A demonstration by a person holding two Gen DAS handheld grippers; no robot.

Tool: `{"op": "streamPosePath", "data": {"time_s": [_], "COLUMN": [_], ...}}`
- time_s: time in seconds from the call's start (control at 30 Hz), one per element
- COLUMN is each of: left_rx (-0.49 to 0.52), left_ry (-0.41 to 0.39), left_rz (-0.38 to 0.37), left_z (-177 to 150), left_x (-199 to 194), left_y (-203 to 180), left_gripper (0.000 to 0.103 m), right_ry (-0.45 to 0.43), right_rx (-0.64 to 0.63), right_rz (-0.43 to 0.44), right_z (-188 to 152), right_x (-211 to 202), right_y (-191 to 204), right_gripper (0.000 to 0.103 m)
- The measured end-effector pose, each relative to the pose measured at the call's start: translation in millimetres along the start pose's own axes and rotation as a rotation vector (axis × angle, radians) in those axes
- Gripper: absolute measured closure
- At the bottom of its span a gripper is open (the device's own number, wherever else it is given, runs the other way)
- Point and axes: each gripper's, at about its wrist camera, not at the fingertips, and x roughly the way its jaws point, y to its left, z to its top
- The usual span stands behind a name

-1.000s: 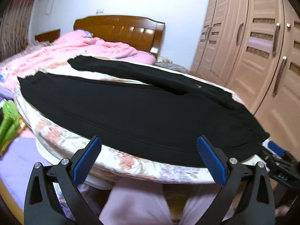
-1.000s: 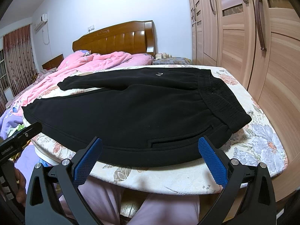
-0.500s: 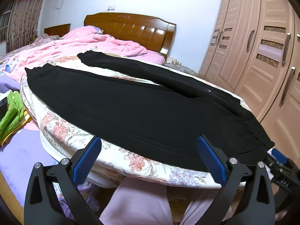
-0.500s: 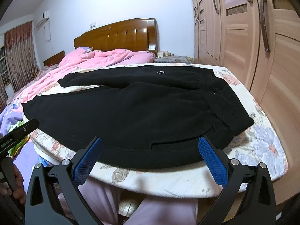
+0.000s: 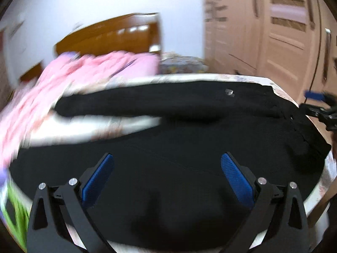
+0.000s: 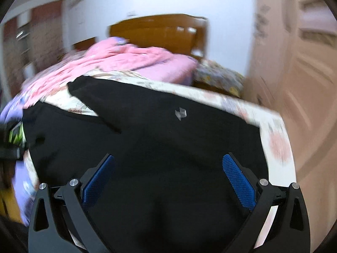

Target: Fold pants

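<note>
Nearest the cameras, both tools stand with jaws spread wide and nothing between them: the left tool (image 5: 167, 168) over the near trouser leg, the right tool (image 6: 168, 169) over the seat and waist area. Black pants (image 5: 189, 147) lie flat on a round floral tabletop (image 6: 278, 147), waistband to the right, legs running left and parted in a V, the far leg carrying a small pale logo (image 6: 180, 113). Both views are blurred by motion. Judged step: reaching in to take hold of the near edge. To do it well, each tool should pinch all layers at the hem edge, left at the leg, right near the waistband, then carry the near leg evenly onto the far one. Beyond lie pink bedding (image 6: 126, 61) and a wooden headboard (image 6: 160, 31)
</note>
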Motion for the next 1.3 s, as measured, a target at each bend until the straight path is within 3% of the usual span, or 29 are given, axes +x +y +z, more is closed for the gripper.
{"op": "streamPosePath", "data": {"time_s": [0.07,0.13,0.23,0.33,0.4,0.47,0.6,0.67,0.7,0.73,0.77,0.87,1.0,1.07,1.17,1.2,1.23,1.3], "left_rx": [0.094,0.196,0.284,0.289,0.289,0.287,0.322,0.339,0.352,0.364,0.377,0.384,0.453,0.478,0.454,0.469,0.463,0.435], "left_ry": [-0.009,-0.01,0.073,0.167,0.205,0.263,0.337,0.351,0.357,0.352,0.342,0.343,0.342,0.35,0.446,0.429,0.434,0.435], "left_rz": [-0.109,-0.165,-0.279,-0.398,-0.43,-0.481,-0.58,-0.634,-0.653,-0.662,-0.675,-0.712,-0.737,-0.753,-0.854,-0.857,-0.872,-0.882], "left_z": [42,81,131,169,183,191,188,187,186,186,188,197,203,206,204,203,202,202], "left_x": [34,76,149,223,255,291,328,339,344,345,346,352,355,359,371,368,367,364], "left_y": [10,17,26,41,45,52,54,52,51,50,49,46,39,39,38,37,38,41], "left_gripper": [0.002,0.002,0.002,0.002,0.003,0.012,0.018,0.018,0.018,0.018,0.018,0.018,0.017,0.017,0.017,0.024,0.048,0.083], "right_ry": [0.043,0.13,0.203,0.262,0.277,0.296,0.364,0.356,0.347,0.343,0.327,0.272,0.069,0.014,-0.028,-0.035,-0.039,-0.034], "right_rx": [-0.072,-0.088,-0.038,0.023,0.056,0.081,0.026,-0.029,-0.048,-0.047,-0.065,-0.174,-0.202,-0.204,-0.197,-0.191,-0.18,-0.167], "right_rz": [0.022,0.006,0.05,0.099,0.123,0.149,0.221,0.226,0.249,0.27,0.276,0.175,0.126,0.11,0.071,0.051,0.038,0.035], "right_z": [16,34,50,59,67,73,73,70,69,68,67,68,70,68,62,61,59,57], "right_x": [31,76,129,177,199,213,231,229,225,223,217,198,133,110,91,88,85,86], "right_y": [-24,-60,-106,-142,-162,-176,-179,-173,-170,-168,-162,-141,-113,-102,-91,-89,-88,-86], "right_gripper": [0.004,0.004,0.004,0.004,0.009,0.016,0.024,0.032,0.047,0.072,0.085,0.093,0.094,0.094,0.094,0.094,0.094,0.094]}}
